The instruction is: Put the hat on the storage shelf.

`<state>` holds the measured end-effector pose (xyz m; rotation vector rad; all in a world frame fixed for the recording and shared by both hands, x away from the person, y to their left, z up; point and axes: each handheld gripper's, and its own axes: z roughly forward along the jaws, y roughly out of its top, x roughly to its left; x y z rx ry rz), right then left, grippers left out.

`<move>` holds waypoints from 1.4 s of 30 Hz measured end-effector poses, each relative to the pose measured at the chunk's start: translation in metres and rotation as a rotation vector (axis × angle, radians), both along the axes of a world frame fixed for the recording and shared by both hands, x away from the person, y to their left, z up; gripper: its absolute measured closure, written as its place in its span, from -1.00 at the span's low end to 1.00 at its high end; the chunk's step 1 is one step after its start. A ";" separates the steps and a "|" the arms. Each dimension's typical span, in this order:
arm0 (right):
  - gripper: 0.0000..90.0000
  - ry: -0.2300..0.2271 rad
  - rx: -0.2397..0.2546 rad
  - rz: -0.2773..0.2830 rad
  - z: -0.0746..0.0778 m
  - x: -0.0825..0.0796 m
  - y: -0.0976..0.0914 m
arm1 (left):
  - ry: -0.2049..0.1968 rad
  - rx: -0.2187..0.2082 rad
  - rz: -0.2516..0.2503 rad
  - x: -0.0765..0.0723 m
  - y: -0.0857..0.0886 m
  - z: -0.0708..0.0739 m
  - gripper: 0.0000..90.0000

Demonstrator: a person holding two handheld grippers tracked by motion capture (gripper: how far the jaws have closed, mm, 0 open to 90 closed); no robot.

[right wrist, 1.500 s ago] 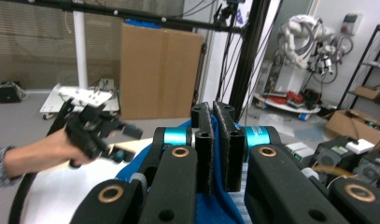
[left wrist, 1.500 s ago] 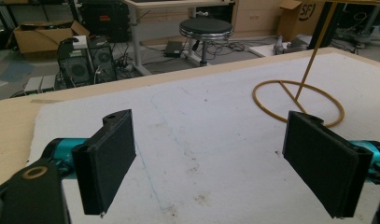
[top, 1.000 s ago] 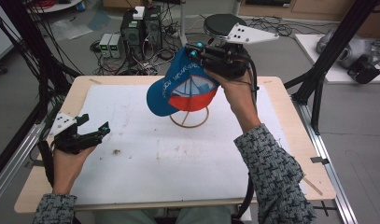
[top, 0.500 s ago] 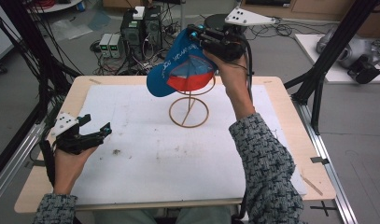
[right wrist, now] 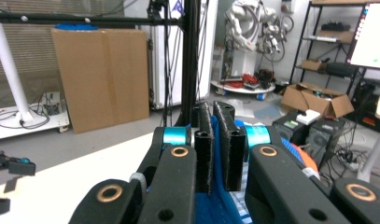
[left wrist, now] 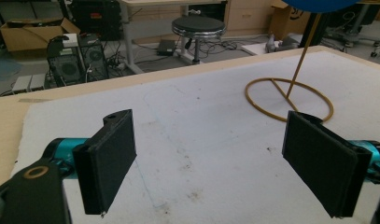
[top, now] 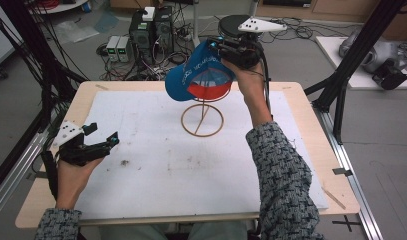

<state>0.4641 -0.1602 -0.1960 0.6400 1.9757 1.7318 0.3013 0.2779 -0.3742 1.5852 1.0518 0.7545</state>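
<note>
The right hand-held gripper [top: 226, 49], raised above the far side of the bench [top: 311, 125], pinches a blue cap [top: 193, 75] with a red underside; in the right gripper view its jaws are pressed close on the blue fabric [right wrist: 215, 196]. The cap hangs over a thin gold wire stand [top: 202, 120], whose ring base rests on the white mat [top: 166, 175]. The left hand-held gripper [top: 98, 140] hovers low at the mat's left edge, jaws spread wide and holding nothing.
</note>
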 end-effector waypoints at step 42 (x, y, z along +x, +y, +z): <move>0.63 0.239 -0.150 -0.053 -0.037 0.021 -0.010 | 0.005 0.007 -0.021 0.002 -0.006 -0.002 -0.60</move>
